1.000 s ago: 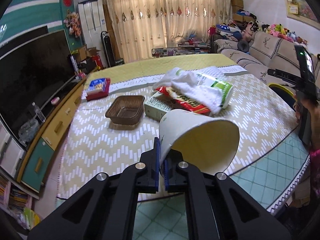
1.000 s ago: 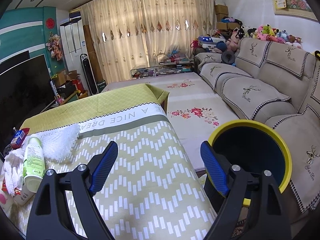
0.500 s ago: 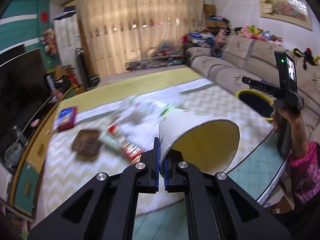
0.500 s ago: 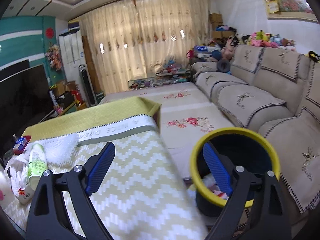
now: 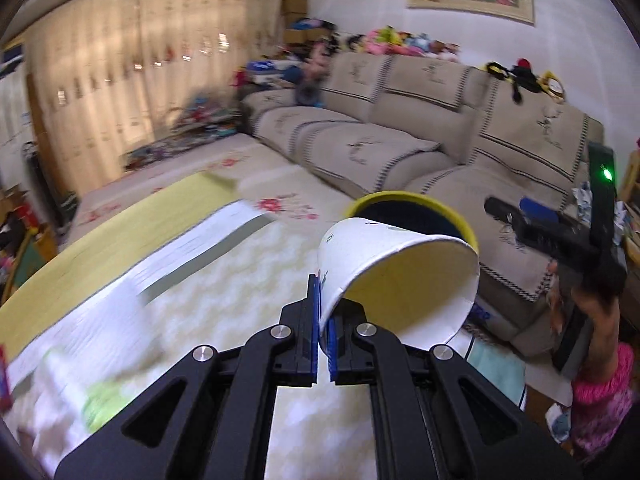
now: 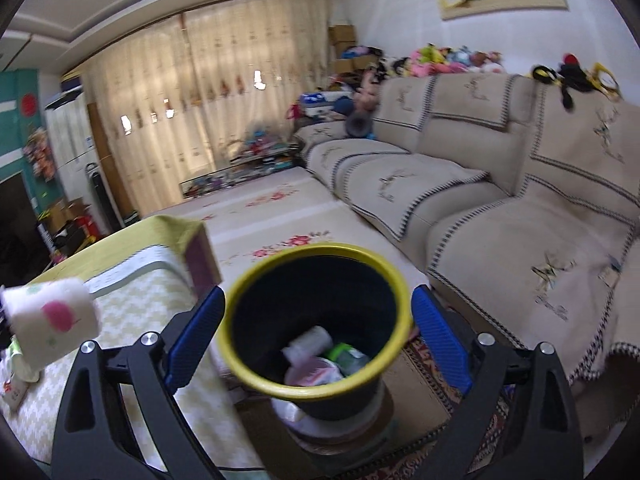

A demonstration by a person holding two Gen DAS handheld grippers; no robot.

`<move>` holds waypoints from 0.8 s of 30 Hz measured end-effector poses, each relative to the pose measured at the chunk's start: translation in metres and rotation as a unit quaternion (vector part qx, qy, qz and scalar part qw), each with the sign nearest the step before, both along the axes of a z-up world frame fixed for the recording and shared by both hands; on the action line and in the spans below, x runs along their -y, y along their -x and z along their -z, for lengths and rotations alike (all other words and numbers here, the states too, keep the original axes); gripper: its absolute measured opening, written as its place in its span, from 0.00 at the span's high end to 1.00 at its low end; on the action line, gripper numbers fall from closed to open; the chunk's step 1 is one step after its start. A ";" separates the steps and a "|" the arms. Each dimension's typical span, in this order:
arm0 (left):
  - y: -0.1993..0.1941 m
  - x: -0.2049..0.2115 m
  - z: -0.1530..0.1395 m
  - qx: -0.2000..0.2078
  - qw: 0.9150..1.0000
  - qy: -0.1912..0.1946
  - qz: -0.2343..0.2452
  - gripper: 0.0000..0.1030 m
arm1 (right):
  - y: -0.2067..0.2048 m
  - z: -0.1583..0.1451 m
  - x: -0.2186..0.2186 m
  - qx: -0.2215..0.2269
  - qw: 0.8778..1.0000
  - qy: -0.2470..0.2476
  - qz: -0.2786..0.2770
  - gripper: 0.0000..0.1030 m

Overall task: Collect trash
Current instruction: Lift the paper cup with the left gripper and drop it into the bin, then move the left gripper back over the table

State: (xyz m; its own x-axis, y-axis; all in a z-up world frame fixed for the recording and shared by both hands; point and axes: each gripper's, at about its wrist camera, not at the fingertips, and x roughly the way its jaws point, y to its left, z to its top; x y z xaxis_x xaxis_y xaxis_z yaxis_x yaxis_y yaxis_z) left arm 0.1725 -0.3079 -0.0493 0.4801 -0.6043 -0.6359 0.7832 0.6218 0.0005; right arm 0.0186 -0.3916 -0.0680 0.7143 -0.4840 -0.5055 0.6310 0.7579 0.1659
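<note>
My left gripper (image 5: 323, 316) is shut on the rim of a white paper cup (image 5: 396, 276), held tilted above the table's right end. The cup also shows at the left of the right wrist view (image 6: 50, 324). A black trash bin with a yellow rim (image 6: 316, 328) stands on the floor by the table; its rim peeks out behind the cup in the left wrist view (image 5: 404, 200). Wrappers and a bottle lie inside it. My right gripper (image 6: 316, 336) is open and empty, its fingers on either side of the bin's mouth, above it.
The table with a zigzag cloth (image 5: 192, 304) stretches left, with blurred trash (image 5: 100, 400) at its near left. A beige sofa (image 6: 500, 208) runs along the right wall. The other hand and gripper (image 5: 560, 240) are at the right of the left wrist view.
My left gripper swung right with the cup, from over the table's trash towards the bin. My right gripper moved right and down until the bin sits between its fingers.
</note>
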 end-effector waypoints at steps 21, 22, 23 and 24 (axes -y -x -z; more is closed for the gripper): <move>-0.082 0.224 0.057 -0.051 0.997 -0.046 0.015 0.38 | 0.044 0.009 0.052 -0.003 0.997 -0.010 0.078 0.13; -0.078 0.215 0.050 -0.045 0.998 -0.040 0.015 0.37 | 0.042 0.010 0.051 -0.004 0.997 -0.012 0.075 0.13; -0.071 0.199 0.039 -0.034 0.999 -0.027 0.014 0.33 | 0.040 0.011 0.050 -0.004 0.997 -0.014 0.071 0.13; -0.066 0.191 0.030 -0.025 0.999 -0.017 0.012 0.27 | 0.039 0.012 0.048 -0.005 0.998 -0.015 0.068 0.13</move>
State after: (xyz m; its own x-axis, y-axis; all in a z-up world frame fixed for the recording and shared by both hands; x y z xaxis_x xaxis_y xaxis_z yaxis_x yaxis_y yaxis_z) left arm 0.2385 -0.4985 -0.0796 0.4337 -0.5923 -0.6790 0.7970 0.6037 -0.0175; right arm -0.0199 -0.4398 -0.0802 0.6382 -0.5604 -0.5279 0.7292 0.6600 0.1810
